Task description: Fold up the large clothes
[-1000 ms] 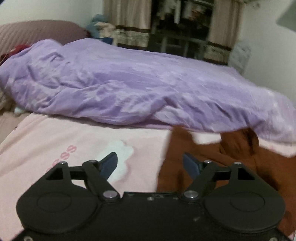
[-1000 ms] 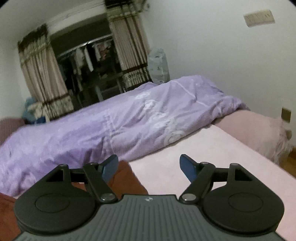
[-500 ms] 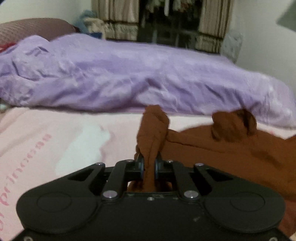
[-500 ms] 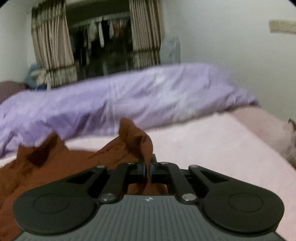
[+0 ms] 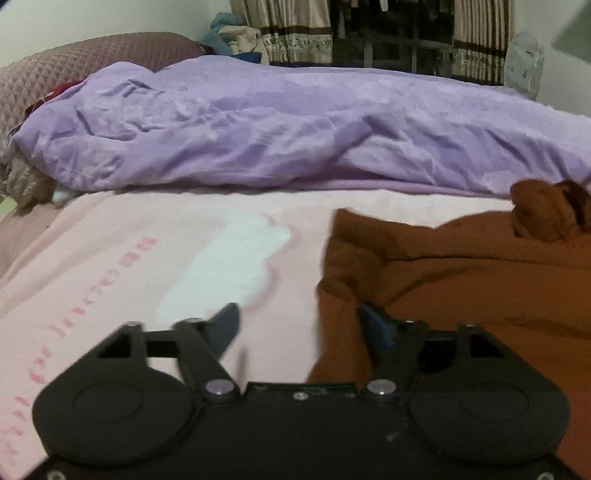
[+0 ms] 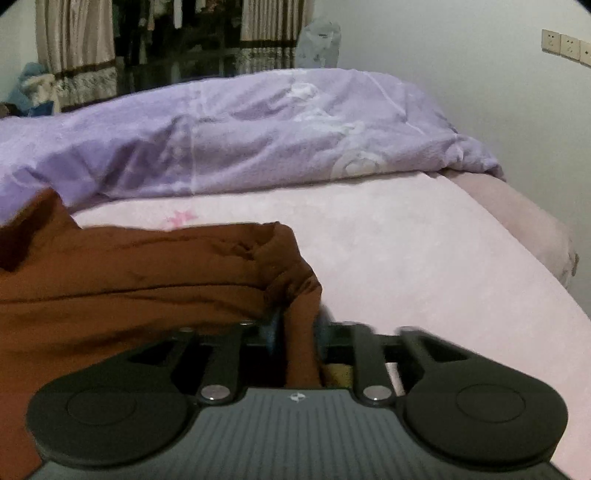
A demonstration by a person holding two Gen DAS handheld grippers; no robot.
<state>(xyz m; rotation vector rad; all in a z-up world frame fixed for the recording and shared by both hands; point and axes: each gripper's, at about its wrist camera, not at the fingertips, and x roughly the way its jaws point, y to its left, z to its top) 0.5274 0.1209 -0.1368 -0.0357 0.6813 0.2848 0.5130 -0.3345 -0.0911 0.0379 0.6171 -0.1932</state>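
Note:
A large brown garment (image 5: 461, 280) lies crumpled on the pink bed sheet (image 5: 147, 251). In the left wrist view my left gripper (image 5: 299, 326) is open, and the garment's left edge lies between the fingers, close to the right one. In the right wrist view the garment (image 6: 129, 280) fills the left side. My right gripper (image 6: 299, 328) still has a fold of the garment's right edge between its narrowly parted, motion-blurred fingers.
A rumpled purple duvet (image 5: 295, 125) lies across the far side of the bed, also in the right wrist view (image 6: 240, 136). A maroon pillow (image 5: 74, 70) is at the far left. Curtains (image 5: 295, 29) and a wall stand behind. The bed's right edge (image 6: 535, 236) drops off.
Both grippers closed on the brown garment and lifted folds of it half a second ago. Now the left gripper has opened and released it. The right fingers have parted slightly, cloth still between them.

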